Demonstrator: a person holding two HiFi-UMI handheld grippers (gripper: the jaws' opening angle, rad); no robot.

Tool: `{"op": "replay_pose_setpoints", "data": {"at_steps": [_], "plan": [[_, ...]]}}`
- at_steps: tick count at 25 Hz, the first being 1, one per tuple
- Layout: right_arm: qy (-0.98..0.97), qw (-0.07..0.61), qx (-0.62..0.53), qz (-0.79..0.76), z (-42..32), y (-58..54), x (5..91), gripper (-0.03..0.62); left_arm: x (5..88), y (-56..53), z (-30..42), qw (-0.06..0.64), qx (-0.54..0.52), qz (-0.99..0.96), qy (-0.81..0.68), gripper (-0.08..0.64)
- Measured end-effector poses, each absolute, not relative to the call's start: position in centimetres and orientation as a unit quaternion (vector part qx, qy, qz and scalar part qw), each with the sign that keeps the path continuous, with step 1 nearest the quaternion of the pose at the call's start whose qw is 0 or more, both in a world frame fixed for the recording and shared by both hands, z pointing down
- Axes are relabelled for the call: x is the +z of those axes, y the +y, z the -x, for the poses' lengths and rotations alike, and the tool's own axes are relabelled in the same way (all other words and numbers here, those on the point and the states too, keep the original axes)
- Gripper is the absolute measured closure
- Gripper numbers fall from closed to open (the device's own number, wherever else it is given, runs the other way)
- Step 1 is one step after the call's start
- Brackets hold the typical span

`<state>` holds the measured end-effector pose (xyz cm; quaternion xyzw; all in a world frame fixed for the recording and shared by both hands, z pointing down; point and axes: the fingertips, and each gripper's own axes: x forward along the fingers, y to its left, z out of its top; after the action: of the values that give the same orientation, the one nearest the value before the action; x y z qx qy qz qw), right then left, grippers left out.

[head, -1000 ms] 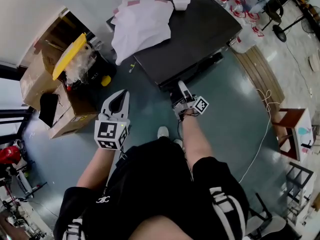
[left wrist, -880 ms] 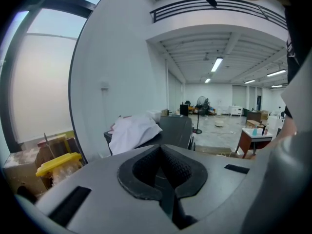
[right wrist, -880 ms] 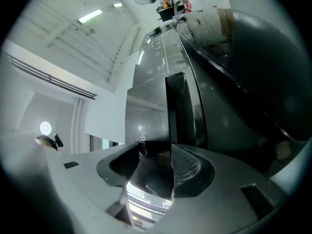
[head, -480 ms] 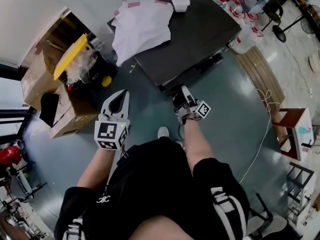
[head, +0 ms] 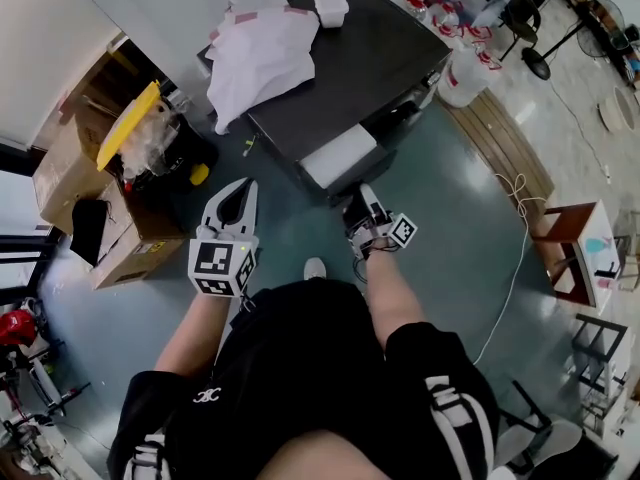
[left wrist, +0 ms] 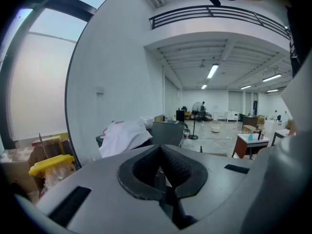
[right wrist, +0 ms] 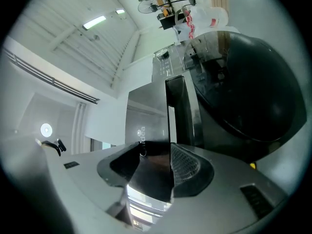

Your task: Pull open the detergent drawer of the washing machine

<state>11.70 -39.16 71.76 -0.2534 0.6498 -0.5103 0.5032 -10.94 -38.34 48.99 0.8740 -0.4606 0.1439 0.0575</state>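
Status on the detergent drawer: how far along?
Done: the drawer already juts out of the washer front. In hand: the right gripper, whose jaws have just been closing, grips the drawer's front panel. To do: perhaps more pull, then release. The left gripper is shut and empty.

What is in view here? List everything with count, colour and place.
washing machine: one, black, upper middle
drawer: one, white-topped, pulled out from the machine's front
cloth: one, white, on the machine's top
small box: one, white, on the machine's far corner
cardboard boxes: two, brown, left on the floor
lid: one, yellow, above those boxes
cable: one, white, floor at right
left gripper: one, grey, shut and empty, lower left
right gripper: one, grey, jaws have just been closing, shut on the drawer's front
shorts: one pair, black, bottom
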Motion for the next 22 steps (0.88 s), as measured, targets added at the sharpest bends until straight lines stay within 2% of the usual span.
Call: {"op": "replay_pose_setpoints", "data": {"at_steps": [14, 22], "plan": [[0.652, 0.471, -0.538, 0.252, -14.8, -33.1, 72.3, 0.396, 46.7, -31.1, 7.1, 0.048, 0.133, -0.855, -0.498, 0.558], [0.642, 0.488, -0.533, 0.254, -16.6, -31.1, 72.7, 0.417, 46.5, -26.4, 8.1, 0.045, 0.134, -0.832, -0.536, 0.558]]}}
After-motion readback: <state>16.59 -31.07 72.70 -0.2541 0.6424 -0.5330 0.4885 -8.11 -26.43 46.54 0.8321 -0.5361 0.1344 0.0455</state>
